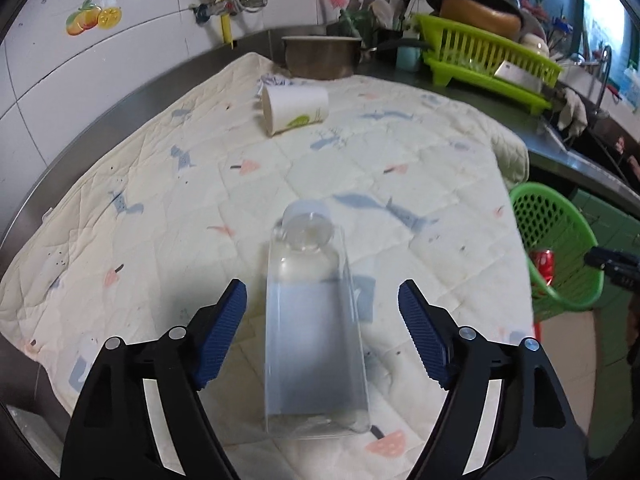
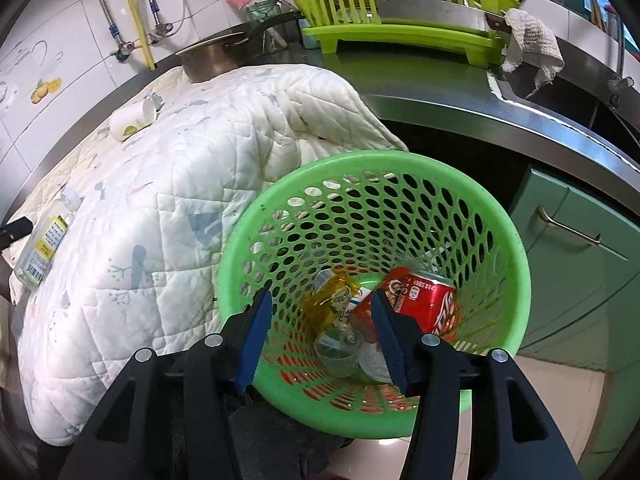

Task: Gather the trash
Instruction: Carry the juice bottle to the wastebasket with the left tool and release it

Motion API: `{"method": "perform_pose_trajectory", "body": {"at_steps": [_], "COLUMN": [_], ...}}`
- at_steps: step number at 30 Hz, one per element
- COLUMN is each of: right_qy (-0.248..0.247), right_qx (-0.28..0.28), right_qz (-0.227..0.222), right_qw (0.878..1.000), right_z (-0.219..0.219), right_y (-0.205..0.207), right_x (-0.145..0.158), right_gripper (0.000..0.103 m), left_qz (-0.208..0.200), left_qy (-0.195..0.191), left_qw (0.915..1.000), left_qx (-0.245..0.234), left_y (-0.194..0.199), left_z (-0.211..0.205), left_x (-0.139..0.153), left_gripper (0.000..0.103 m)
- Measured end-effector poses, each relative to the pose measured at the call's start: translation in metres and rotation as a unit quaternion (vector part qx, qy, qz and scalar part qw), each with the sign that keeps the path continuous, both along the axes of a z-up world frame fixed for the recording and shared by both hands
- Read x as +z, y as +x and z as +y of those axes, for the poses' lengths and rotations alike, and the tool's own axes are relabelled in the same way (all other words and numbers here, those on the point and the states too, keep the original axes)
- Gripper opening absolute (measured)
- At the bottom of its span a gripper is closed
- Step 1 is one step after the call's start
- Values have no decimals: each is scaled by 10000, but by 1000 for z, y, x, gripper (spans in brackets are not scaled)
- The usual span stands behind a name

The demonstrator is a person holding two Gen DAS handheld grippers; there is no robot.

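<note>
On quilt [image 1: 160, 184], clear bottle [image 1: 316, 320] lying between spread left gripper [image 1: 322, 304] pads, long axis pointing away; right gripper [image 2: 322, 328] open-jawed, empty, over green basket [image 2: 516, 248]

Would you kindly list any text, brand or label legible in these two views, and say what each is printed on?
Red can in the green basket: white script resembling the Coca-Cola logo, only partly visible; small print unreadable.
Clear bottle: yellow label and barcode, print too small to read.
Yellow wrapper: lettering blurred.
Paper cup: green picture only, no words visible.
</note>
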State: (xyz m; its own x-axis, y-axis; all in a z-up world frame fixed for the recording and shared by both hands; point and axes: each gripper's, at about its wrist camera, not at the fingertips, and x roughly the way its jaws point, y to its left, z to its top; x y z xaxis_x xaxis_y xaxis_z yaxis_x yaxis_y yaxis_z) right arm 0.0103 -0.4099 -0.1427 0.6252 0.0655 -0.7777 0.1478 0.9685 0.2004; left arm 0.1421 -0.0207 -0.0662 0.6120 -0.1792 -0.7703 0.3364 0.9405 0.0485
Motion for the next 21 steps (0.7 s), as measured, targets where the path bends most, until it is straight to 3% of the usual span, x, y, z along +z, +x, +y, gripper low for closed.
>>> {"method": "perform_pose_trajectory", "body": {"at_steps": [4, 11, 17, 21], "right_qy": [18, 19, 28, 40], "right_qx": [60, 102, 82, 68], "right_qz": [12, -12, -37, -94], "right_qw": [10000, 9999, 10000, 9999], "right_z": [6, 8, 9, 7], "right_y": [1, 1, -1, -4], "right_x": [-1, 1, 2, 6], "right_gripper": [51, 51, 51, 51], "left_qz": [189, 321, 259, 231], "left_qy": [78, 205, 331, 118], "left_qw": [9997, 9992, 9990, 9997], "left_qx": [119, 136, 129, 46], "left_y": [6, 8, 8, 3], "left_z": [2, 1, -2, -4], "left_x": [-12, -23, -24, -16], "left_gripper": [77, 56, 54, 53]}}
